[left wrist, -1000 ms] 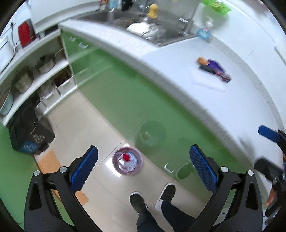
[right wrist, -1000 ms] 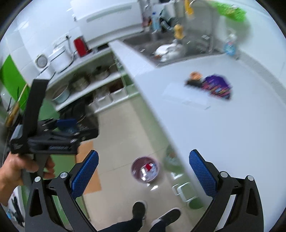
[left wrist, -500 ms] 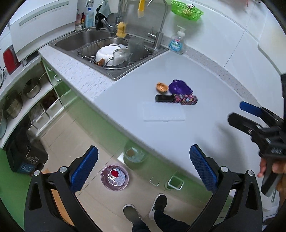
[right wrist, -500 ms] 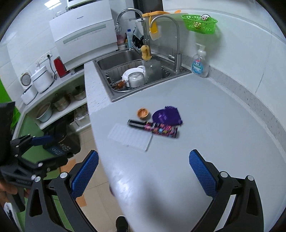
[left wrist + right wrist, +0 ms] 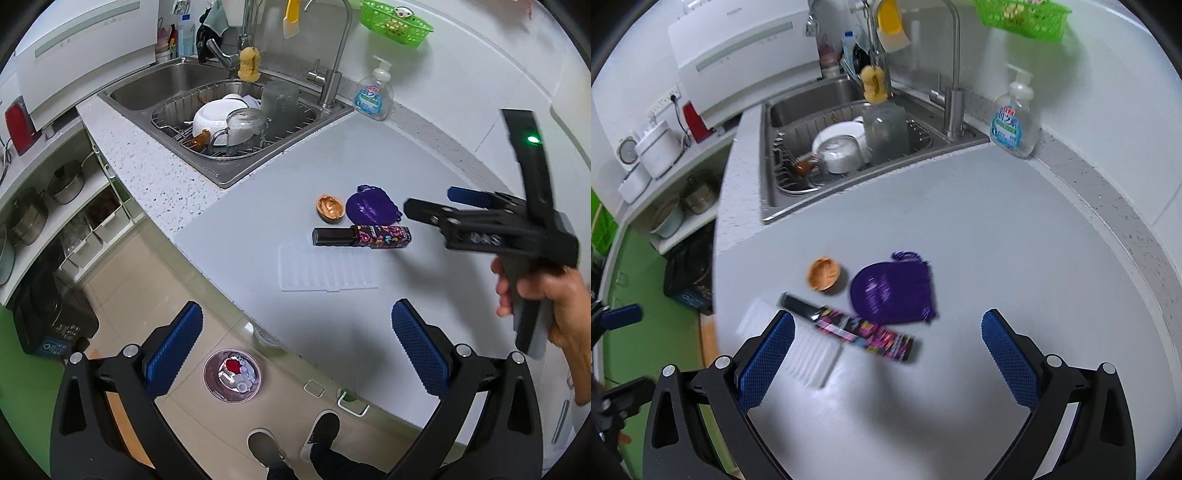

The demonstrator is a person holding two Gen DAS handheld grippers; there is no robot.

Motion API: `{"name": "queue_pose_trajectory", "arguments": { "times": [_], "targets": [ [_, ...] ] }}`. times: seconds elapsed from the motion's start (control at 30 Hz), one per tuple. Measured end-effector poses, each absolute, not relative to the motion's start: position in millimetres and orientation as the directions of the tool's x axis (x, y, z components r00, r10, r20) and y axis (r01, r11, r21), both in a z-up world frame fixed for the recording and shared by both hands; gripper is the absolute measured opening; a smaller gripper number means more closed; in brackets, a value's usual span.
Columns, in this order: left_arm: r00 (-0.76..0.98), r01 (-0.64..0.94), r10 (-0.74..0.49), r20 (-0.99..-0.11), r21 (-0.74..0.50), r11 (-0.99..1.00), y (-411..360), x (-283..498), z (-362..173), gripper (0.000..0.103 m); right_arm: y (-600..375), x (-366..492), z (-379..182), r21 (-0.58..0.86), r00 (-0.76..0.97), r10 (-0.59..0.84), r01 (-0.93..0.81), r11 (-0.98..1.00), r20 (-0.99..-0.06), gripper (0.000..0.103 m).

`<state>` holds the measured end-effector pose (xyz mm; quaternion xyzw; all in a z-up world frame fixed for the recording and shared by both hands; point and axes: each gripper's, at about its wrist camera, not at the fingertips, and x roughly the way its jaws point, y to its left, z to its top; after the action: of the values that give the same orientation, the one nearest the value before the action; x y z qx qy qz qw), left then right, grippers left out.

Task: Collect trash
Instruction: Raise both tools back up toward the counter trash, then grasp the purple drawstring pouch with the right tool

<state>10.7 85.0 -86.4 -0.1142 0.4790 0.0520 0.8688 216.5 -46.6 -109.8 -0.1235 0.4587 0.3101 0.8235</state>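
Both my grippers are wide open and empty, left gripper [image 5: 295,343] hanging off the counter [image 5: 424,155] front edge, right gripper [image 5: 886,354] over it. Trash sits mid-counter: walnut shell [image 5: 823,274], purple pouch [image 5: 892,288], patterned tube [image 5: 849,326], clear tray [image 5: 327,267], bunched together.

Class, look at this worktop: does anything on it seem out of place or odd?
Yes: a nutshell half, a purple pouch, a patterned tube and a clear ridged tray lie loose mid-counter.
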Motion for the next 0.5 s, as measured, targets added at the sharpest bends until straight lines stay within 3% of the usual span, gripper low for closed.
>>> {"name": "queue_pose_trajectory", "arguments": {
  "times": [0.23,0.3,0.37,0.5],
  "targets": [
    [0.516,-0.228,-0.013,-0.857,-0.151,0.962,88.9,20.2,-95.2,0.1,-31.4,258.7,-142.6,0.066,0.334,0.347,-0.63,0.773,-0.876,0.097],
    [0.512,-0.234,-0.012,-0.859,-0.153,0.96,89.6,23.2,-97.0,0.1,-27.9,264.6,-149.9,0.064,0.319,0.337,-0.636,0.769,-0.886,0.091],
    [0.509,-0.239,-0.011,-0.861,-0.154,0.959,90.3,24.9,-98.0,0.1,-24.0,268.3,-157.2,0.055,0.299,0.316,-0.642,0.765,-0.9,0.074],
    [0.506,-0.248,-0.011,-0.862,-0.157,0.956,91.5,28.8,-100.4,0.1,-19.6,270.6,-167.4,0.06,0.268,0.307,-0.657,0.751,-0.913,0.069]
  ]
}}
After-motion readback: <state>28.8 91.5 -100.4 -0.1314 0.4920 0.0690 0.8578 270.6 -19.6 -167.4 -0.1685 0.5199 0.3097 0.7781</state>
